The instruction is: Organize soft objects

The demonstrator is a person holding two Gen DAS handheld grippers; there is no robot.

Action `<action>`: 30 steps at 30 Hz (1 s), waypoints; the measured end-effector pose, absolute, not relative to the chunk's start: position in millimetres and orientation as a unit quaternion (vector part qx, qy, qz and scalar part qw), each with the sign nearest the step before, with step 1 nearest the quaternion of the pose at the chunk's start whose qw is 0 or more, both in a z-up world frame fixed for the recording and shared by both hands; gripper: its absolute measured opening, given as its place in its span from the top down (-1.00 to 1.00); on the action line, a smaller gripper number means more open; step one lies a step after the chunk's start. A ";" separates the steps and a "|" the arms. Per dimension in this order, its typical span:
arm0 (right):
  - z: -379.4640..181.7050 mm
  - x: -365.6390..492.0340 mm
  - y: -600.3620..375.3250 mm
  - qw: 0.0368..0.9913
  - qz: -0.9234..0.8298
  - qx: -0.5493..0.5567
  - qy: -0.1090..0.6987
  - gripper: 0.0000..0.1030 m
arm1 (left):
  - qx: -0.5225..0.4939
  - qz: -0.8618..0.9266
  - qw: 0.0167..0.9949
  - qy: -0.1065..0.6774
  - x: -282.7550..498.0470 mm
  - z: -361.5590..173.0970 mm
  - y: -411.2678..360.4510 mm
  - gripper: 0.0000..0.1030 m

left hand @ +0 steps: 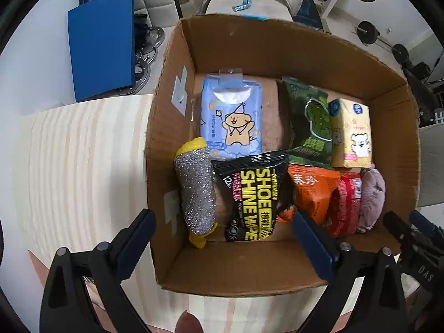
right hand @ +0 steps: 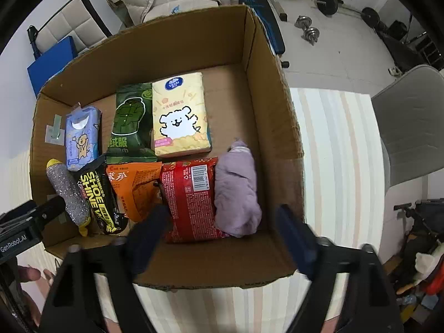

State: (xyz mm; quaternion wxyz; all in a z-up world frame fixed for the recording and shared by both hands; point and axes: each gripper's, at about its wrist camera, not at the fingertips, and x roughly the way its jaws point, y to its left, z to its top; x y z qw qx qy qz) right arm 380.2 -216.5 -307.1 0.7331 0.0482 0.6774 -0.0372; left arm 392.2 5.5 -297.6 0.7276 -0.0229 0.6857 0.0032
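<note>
An open cardboard box (left hand: 177, 55) (right hand: 266, 88) stands on the striped table. In it lie a blue tissue pack (left hand: 231, 116) (right hand: 82, 138), a green pack (left hand: 310, 119) (right hand: 130, 119), a yellow tissue pack (left hand: 351, 133) (right hand: 180, 113), a silver scrubber with yellow ends (left hand: 197, 191) (right hand: 69, 194), a black shoe-wipe pouch (left hand: 254, 197) (right hand: 98, 194), an orange bag (left hand: 310, 191) (right hand: 133, 186), a red bag (left hand: 347, 202) (right hand: 191, 197) and a lilac cloth (left hand: 371, 197) (right hand: 237, 188). My left gripper (left hand: 222, 230) is open and empty over the box's near left. My right gripper (right hand: 222, 222) is open and empty over the red bag and cloth.
The striped table (left hand: 75, 161) (right hand: 335, 149) runs left and right of the box. A grey chair (right hand: 410, 127) stands at the right. A blue pad (left hand: 101, 44) and weights (right hand: 308, 30) lie on the floor behind.
</note>
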 end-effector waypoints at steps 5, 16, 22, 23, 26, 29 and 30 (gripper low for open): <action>-296.3 372.8 -211.3 0.740 -0.034 0.033 0.671 -1.00 | -0.017 0.006 0.746 0.665 382.6 -282.9 3.8 -0.97; -290.1 353.7 -201.0 0.752 -0.031 0.013 0.658 -1.00 | 0.005 0.002 0.767 0.641 362.2 -273.6 -13.0 -0.97; -287.5 346.6 -201.1 0.755 -0.028 0.018 0.655 -1.00 | 0.012 0.003 0.773 0.634 352.4 -267.5 -17.0 -0.97; -286.2 345.6 -201.7 0.756 -0.027 0.019 0.654 -1.00 | 0.012 0.003 0.774 0.633 350.5 -265.8 -18.0 -0.97; -276.6 338.7 -204.5 0.761 -0.025 0.028 0.647 -1.00 | 0.008 0.001 0.782 0.623 340.0 -254.4 -20.4 -0.97; -258.0 326.9 -209.0 0.773 -0.023 0.036 0.633 -1.00 | 0.003 -0.002 0.793 0.610 324.0 -237.0 -23.0 -0.97; -249.6 321.5 -210.4 0.778 -0.022 0.038 0.627 -1.00 | 0.004 -0.001 0.796 0.605 318.9 -230.8 -24.3 -0.97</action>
